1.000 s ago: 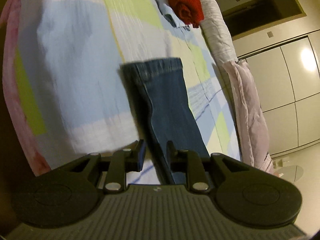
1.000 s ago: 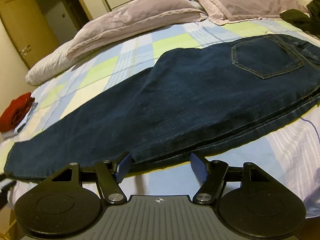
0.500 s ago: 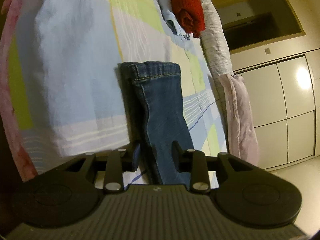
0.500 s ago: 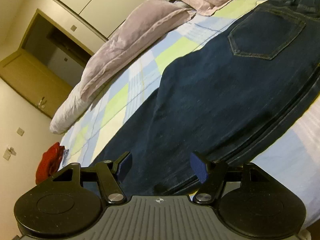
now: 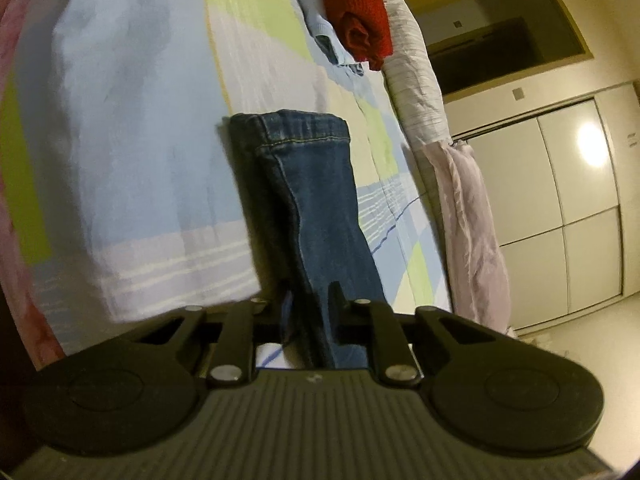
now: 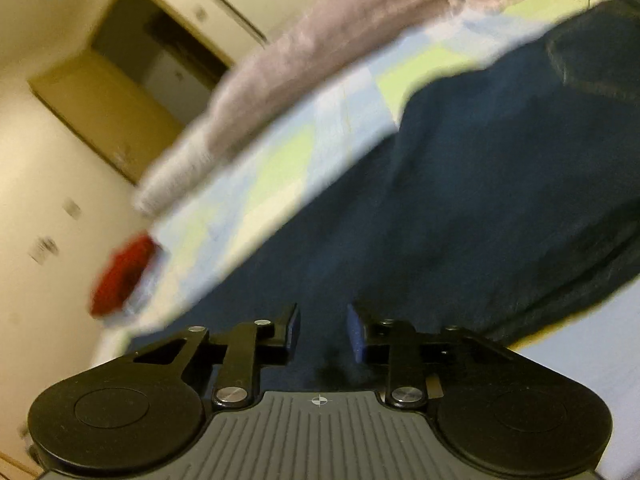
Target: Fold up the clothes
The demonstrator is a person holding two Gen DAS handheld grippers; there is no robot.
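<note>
A pair of blue jeans lies flat on the bed. In the left wrist view one jeans leg point(image 5: 316, 184) runs from its hem back between my left gripper's point(image 5: 312, 300) fingers. Those jaws are closing and the pads pinch the denim. In the blurred right wrist view the dark, wide part of the jeans point(image 6: 460, 200) fills the middle. My right gripper point(image 6: 325, 328) sits on the near edge of the denim with its jaws closing. Fabric lies between the blue pads point(image 6: 294, 328), and a gap still shows.
The bed has a checked sheet point(image 5: 140, 120) in blue, green and white. A folded red garment point(image 5: 356, 12) on a light blue one point(image 5: 316, 20) lies at the far end. A white pillow point(image 5: 412, 80) and pink bedding point(image 5: 468, 220) line the far side, before white wardrobe doors point(image 5: 560, 200).
My left jaws have closed onto the jeans leg. My right jaws have narrowed from wide open around the denim edge, and that gripper has tilted and moved in over the jeans.
</note>
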